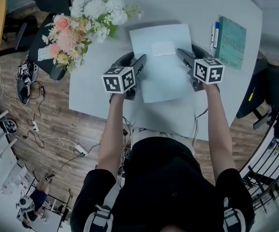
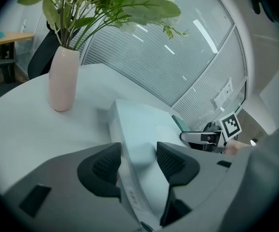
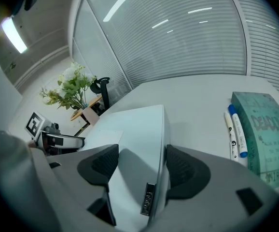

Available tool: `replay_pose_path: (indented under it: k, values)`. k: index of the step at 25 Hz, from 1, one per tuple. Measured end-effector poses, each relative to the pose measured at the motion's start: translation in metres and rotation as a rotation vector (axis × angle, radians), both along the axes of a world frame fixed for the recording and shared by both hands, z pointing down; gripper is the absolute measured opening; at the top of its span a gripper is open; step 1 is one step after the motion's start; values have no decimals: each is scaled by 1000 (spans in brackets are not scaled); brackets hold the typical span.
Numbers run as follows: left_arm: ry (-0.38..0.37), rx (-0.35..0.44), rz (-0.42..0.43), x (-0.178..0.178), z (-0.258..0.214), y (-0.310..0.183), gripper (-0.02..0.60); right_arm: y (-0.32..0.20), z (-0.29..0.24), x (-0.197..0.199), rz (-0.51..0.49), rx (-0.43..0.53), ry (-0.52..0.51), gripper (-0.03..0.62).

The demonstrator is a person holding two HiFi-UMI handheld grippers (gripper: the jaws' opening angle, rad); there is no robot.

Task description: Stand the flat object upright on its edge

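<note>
The flat object (image 1: 162, 62) is a thin pale blue-grey slab with a white patch on its top face, and it lies across the white table (image 1: 96, 91). My left gripper (image 1: 133, 62) holds its left edge, and my right gripper (image 1: 191, 54) holds its right edge. In the left gripper view the slab (image 2: 139, 129) runs between the two black pads, with my left gripper (image 2: 138, 161) shut on its edge. In the right gripper view my right gripper (image 3: 138, 166) is shut on the slab (image 3: 139, 129) the same way. I cannot tell whether the slab's underside touches the table.
A pink vase of flowers (image 1: 81, 23) (image 2: 63, 79) stands at the table's far left. A teal book (image 1: 232, 42) (image 3: 270, 129) and pens (image 1: 215, 33) (image 3: 236, 134) lie at the far right. The table's near edge (image 1: 130, 117) is close to the person's body.
</note>
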State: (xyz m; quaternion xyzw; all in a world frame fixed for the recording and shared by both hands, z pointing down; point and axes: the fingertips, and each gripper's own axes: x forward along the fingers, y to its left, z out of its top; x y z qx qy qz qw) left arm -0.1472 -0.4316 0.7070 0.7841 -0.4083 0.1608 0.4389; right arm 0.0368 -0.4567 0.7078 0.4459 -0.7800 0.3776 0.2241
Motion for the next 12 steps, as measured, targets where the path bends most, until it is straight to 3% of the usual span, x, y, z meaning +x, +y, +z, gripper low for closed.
replay_pose_path:
  k: [12]
  values:
    - [-1, 67, -29, 3, -45, 20, 244, 28, -49, 3, -69, 74, -5, 311]
